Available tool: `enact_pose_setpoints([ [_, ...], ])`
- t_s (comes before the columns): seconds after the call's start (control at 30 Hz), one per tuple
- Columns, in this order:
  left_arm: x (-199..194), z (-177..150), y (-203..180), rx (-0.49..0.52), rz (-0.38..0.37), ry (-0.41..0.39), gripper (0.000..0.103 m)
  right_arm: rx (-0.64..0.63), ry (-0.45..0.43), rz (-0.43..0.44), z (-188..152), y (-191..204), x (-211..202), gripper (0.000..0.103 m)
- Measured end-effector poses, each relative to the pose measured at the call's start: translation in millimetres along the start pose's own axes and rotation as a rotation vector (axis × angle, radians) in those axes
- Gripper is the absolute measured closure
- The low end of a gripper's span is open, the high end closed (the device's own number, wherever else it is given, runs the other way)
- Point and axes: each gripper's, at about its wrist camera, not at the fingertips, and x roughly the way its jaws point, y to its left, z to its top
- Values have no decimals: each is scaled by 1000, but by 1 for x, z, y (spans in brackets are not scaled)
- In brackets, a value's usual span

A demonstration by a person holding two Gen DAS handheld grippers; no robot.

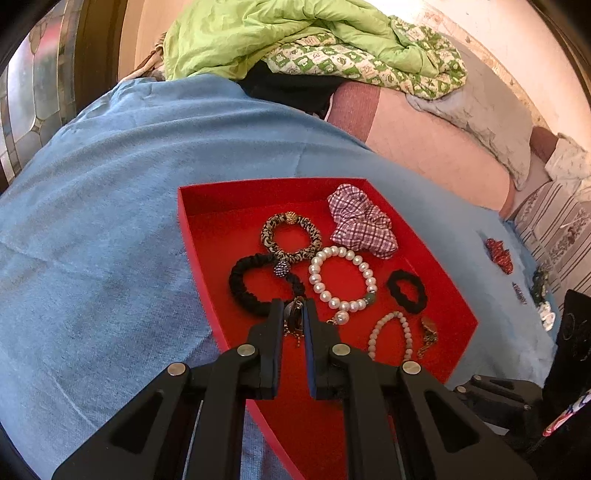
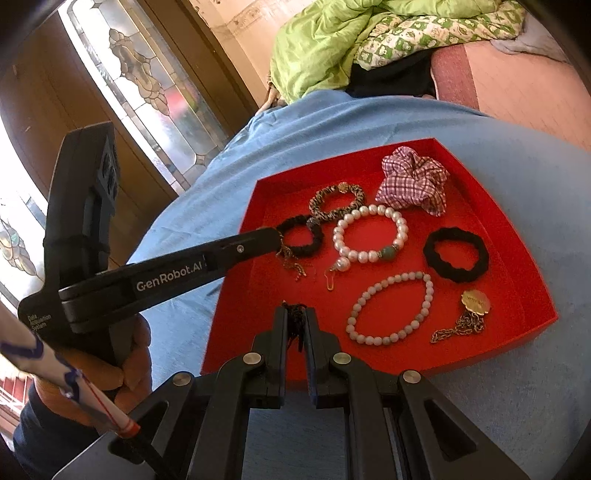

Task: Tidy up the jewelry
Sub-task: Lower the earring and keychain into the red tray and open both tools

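Jewelry and hair ties lie in a shallow red tray [image 2: 532,295] that sits on a blue cloth [image 1: 92,240] spread over a bed.

Toward the tray's far right corner is a checked fabric scrunchie [image 2: 413,181]. Left of it, near the far edge, lies a leopard-print hair tie [image 2: 334,201], touching a black ruched hair tie [image 2: 301,234] by the left wall. A large white pearl bracelet [image 2: 369,232] with one green bead fills the middle. By the right wall rests a small black scrunchie [image 2: 456,254]. Nearer the front edge lies a pale bead bracelet [image 2: 389,308], and at the front right corner a gold chain with a round pendant [image 2: 471,312].

The left gripper [image 1: 294,314] is pressed together, pinching a dark piece with a thin gold chain [image 1: 293,319] that dangles over the tray's left side, just beside the black ruched hair tie. In the right wrist view this tool reaches in from the left, held by a hand [image 2: 122,362], with the chain hanging from its tip.

The right gripper [image 2: 295,321] is also pressed together, pinching a small dark tufted item [image 2: 295,319] over the tray's front edge; what it is cannot be told.

On the cloth beyond the tray's right side lie a small red item [image 1: 500,254] and a few other small pieces, too small to identify. A green quilt [image 1: 277,33] is heaped at the far end of the bed.
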Motion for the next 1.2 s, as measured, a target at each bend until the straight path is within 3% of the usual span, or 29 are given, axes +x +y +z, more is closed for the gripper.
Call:
enact_pose_setpoints([
  [1.2, 15, -2, -5, 44, 53, 39, 93, -9, 5, -93, -7, -9, -7, 93],
])
